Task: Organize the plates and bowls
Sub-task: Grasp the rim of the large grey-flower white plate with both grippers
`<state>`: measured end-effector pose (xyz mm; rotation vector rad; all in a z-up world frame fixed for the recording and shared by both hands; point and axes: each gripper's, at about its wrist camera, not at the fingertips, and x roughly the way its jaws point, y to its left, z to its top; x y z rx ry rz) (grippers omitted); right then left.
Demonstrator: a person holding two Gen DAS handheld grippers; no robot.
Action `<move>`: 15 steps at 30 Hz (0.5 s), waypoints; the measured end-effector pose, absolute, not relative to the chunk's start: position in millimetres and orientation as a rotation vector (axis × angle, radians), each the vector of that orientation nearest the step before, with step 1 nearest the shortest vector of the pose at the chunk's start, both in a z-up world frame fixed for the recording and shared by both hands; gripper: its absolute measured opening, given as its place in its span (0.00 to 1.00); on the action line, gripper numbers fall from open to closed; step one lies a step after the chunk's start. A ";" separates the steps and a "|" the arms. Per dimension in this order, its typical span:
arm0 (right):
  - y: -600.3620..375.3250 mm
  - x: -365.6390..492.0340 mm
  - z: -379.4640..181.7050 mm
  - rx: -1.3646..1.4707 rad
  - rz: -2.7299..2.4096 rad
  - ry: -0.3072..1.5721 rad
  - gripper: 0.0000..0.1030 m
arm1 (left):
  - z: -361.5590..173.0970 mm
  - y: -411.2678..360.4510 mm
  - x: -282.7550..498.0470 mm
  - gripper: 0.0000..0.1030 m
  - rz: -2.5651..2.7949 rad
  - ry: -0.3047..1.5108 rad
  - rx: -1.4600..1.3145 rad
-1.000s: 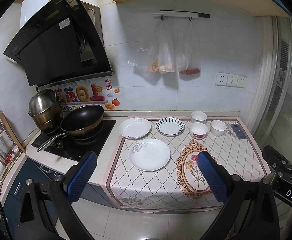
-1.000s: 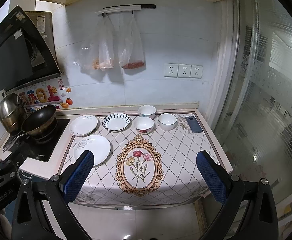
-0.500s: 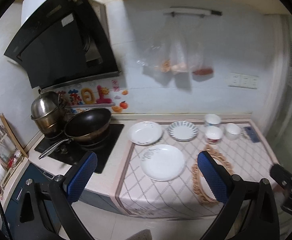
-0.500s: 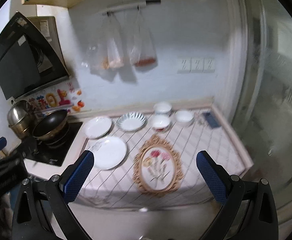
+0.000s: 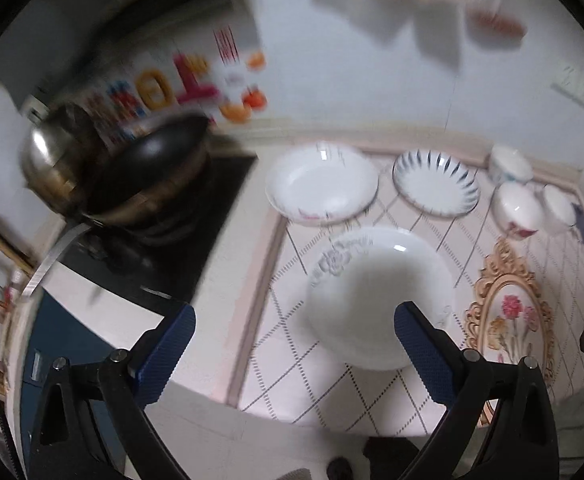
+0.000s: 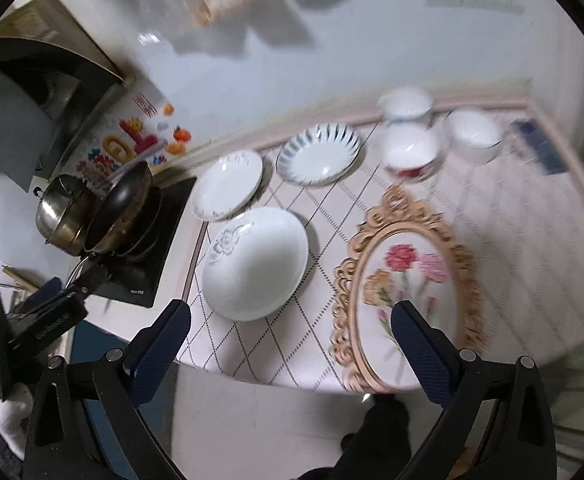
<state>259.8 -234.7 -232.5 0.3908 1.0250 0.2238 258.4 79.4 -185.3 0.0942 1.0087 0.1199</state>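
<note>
Both grippers hover spread wide and empty over a counter set with glossy white plates and bowls.

The left gripper (image 5: 293, 346) and right gripper (image 6: 290, 340) each show two blue, ribbed pads on black arms, far apart with nothing between them. On the quilted, diamond-patterned mat (image 6: 531, 240), the big plate (image 6: 254, 262) lies nearest the front edge, round and smooth with a grey embossed flower at its rim. Behind it sit a shallow white plate (image 6: 228, 190) and, just beside that, a striped plate (image 6: 317, 152) with dark radial strokes. To the right cluster three rounded bowls: a back bowl (image 6: 405, 106), a red-flowered bowl (image 6: 409, 152) and a plain bowl (image 6: 473, 134). A gilt oval floral print (image 6: 407, 276) marks the mat. A dark wok (image 5: 148, 170) and a steel pot (image 5: 52, 160) stand on the black hob (image 5: 196, 236) to the left; both views are motion-blurred.
</note>
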 end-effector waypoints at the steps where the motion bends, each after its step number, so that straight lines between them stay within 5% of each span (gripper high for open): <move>1: -234.8 274.4 -243.2 0.399 0.240 1.051 0.98 | -200.3 81.3 272.7 0.98 0.102 1.046 0.081; 6: -227.9 358.1 -314.6 0.398 0.334 1.173 0.94 | -265.7 95.0 322.7 0.93 0.022 1.215 -0.023; 12: -213.2 416.1 -373.1 0.431 0.448 1.265 0.70 | -314.2 108.3 359.4 0.91 0.007 1.335 -0.075; 15: -201.3 437.1 -394.8 0.443 0.489 1.291 0.64 | -334.0 115.6 371.5 0.74 -0.021 1.402 -0.108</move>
